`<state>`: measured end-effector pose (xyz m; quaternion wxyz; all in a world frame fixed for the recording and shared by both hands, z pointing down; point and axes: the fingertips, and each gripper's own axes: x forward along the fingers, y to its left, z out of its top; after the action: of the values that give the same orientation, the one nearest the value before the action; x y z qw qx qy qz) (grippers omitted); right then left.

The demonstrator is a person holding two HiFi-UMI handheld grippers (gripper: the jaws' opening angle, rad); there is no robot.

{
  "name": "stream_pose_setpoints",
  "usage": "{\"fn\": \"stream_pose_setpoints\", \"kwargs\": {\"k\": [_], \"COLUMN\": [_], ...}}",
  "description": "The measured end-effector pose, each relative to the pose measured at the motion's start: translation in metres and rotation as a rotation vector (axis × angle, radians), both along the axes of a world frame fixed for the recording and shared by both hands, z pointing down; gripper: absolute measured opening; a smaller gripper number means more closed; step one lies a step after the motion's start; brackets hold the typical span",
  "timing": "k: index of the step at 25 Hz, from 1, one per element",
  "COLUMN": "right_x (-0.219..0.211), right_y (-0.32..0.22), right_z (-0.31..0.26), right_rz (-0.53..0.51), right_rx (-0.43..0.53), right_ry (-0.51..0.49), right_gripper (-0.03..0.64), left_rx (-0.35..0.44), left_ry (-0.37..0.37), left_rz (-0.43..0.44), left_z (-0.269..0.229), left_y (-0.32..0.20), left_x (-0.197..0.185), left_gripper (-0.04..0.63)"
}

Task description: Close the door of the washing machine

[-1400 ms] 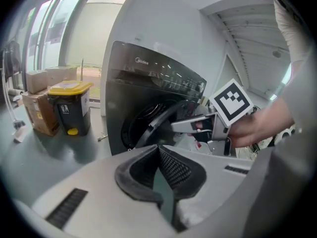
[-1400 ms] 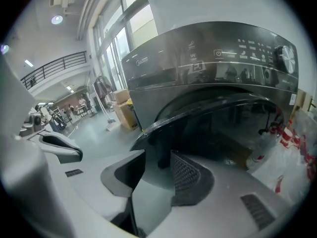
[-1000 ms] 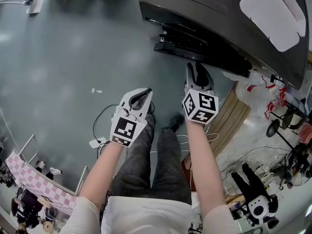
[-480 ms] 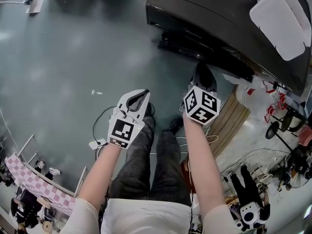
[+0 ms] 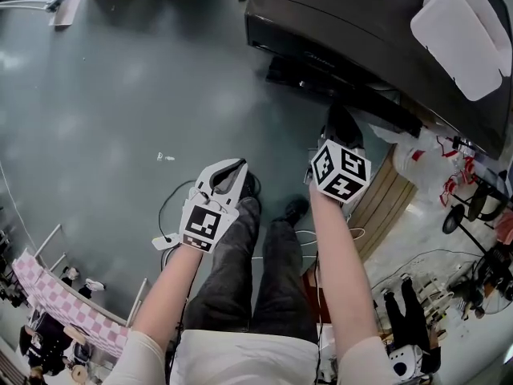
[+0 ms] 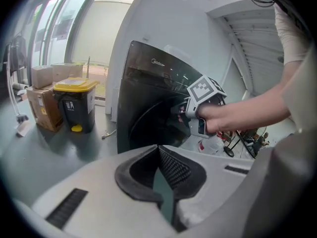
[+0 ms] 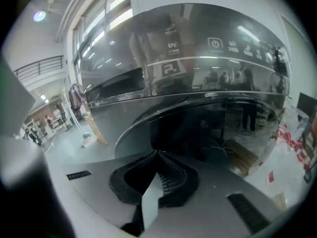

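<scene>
The dark grey washing machine (image 5: 385, 30) fills the head view's top right. Its round dark-glass door (image 5: 337, 87) stands out a little from the front. In the right gripper view the door (image 7: 198, 128) fills the picture just ahead of the jaws. My right gripper (image 5: 342, 125) is shut with nothing between its pads, its tips close against the door's lower edge; contact is hidden. The left gripper view shows the right gripper (image 6: 185, 112) at the door's edge (image 6: 153, 123). My left gripper (image 5: 231, 173) hangs over the floor, left of the machine, shut and empty.
A black bin with a yellow lid (image 6: 74, 103) and cardboard boxes (image 6: 47, 78) stand left of the machine. Cables (image 5: 170, 211) lie on the grey floor by the person's feet. A wooden pallet (image 5: 385, 195) and a white bag (image 5: 417, 155) sit to the right.
The right gripper's jaws have come together and it has edged toward the door's lower edge. The left gripper has stayed where it was.
</scene>
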<state>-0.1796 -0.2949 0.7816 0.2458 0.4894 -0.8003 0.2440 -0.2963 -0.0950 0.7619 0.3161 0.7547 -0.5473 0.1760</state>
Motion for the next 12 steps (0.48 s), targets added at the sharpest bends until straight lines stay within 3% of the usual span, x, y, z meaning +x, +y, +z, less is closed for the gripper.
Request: {"fn": "stream_pose_setpoints", "kwargs": {"k": [3,6,12], "right_x": [-0.002,-0.009,-0.009], "right_y": [0.0,0.006,0.033], "right_z": [0.003,-0.008,-0.077], "right_rz": [-0.011,-0.102,-0.216], "right_rx": [-0.023,-0.011,0.047], "right_ry": [0.014,0.02,0.021], "right_gripper": [0.031,0.032,0.032], "left_rx": [-0.002,0.001,0.049], "left_ry": [-0.006,-0.007,-0.025], "left_rz": [-0.002,-0.003,0.03], "left_z": [0.0,-0.009,-0.066], "left_y": [0.008,0.013,0.009], "left_x": [-0.001,-0.001,0.005], "left_gripper": [0.009,0.009,0.009]}}
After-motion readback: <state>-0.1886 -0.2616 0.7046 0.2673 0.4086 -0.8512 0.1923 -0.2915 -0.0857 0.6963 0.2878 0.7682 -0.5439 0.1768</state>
